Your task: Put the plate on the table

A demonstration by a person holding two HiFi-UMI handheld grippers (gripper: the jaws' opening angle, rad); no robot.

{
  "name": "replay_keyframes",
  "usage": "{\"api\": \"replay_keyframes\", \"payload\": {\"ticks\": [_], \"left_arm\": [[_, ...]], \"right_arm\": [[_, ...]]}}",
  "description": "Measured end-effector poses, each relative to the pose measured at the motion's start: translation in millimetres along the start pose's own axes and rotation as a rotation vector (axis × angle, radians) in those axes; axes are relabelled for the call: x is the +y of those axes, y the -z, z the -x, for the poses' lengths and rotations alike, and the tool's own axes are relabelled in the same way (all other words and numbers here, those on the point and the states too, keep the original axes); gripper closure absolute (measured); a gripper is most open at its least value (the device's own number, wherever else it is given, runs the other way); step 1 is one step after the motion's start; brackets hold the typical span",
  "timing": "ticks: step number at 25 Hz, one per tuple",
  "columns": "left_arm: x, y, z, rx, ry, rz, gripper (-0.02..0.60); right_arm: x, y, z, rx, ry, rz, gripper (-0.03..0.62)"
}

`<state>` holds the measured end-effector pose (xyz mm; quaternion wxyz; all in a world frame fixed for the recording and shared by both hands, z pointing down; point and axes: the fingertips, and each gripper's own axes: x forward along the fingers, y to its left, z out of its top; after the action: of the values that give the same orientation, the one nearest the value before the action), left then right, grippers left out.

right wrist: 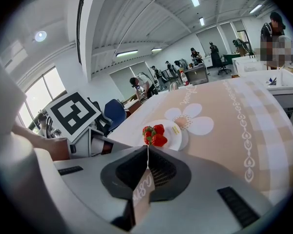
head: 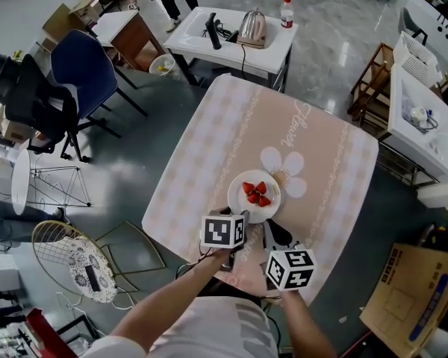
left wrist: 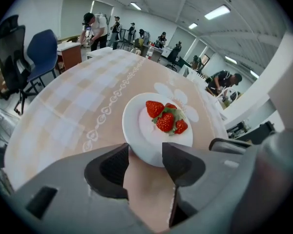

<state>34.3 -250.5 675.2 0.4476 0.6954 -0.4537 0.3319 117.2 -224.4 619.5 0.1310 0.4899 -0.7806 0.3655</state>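
Observation:
A white plate (head: pixel 271 190) with three strawberries (head: pixel 256 192) rests on the beige flowered table (head: pixel 321 148), near its front edge. In the left gripper view the plate (left wrist: pixel 141 130) lies just ahead, its near rim reaching between the jaws. My left gripper (head: pixel 243 216) (left wrist: pixel 145 159) stands open, and I see no pad pressing on the rim. To its right, my right gripper (head: pixel 272 233) (right wrist: pixel 147 152) hovers over the table's front edge, shut with nothing in it. The right gripper view shows the plate (right wrist: pixel 178 130) and the strawberries (right wrist: pixel 154 135) a little beyond its jaws.
Behind the table stands a white side table (head: pixel 272 54) with a kettle (head: pixel 253 28) and a bottle (head: pixel 286 12). A blue chair (head: pixel 86 69) and a round wire stool (head: pixel 75 263) are at the left. White shelving (head: pixel 425 125) and a cardboard box (head: pixel 411 297) are at the right.

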Motion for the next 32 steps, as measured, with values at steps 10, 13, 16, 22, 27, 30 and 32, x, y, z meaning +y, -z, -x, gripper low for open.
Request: {"api": "replay_keyframes", "payload": {"ticks": [10, 13, 16, 22, 27, 30, 32], "left_arm": [[11, 0, 11, -0.038, -0.04, -0.11, 0.374], [4, -4, 19, -0.073, -0.01, -0.143, 0.376], [-9, -10, 31, -0.116, 0.046, -0.184, 0.391], [-22, -12, 56, -0.186, 0.139, -0.268, 0.436], [-29, -8, 80, -0.237, 0.223, -0.309, 0.462], [-30, -9, 95, -0.26, 0.259, -0.314, 0.472], [-30, -10, 105, -0.279, 0.279, -0.323, 0.474]], "right_arm": [[1, -5, -3, -0.009, -0.005, 0.001, 0.589], [3, -7, 0, -0.023, 0.004, 0.0, 0.589], [5, -11, 4, -0.039, 0.018, 0.005, 0.589], [17, -15, 16, -0.076, 0.07, 0.012, 0.589], [42, -13, 27, -0.1, 0.096, 0.028, 0.589], [56, -12, 33, -0.11, 0.115, 0.043, 0.589], [63, -14, 38, -0.124, 0.128, 0.052, 0.589]]}}
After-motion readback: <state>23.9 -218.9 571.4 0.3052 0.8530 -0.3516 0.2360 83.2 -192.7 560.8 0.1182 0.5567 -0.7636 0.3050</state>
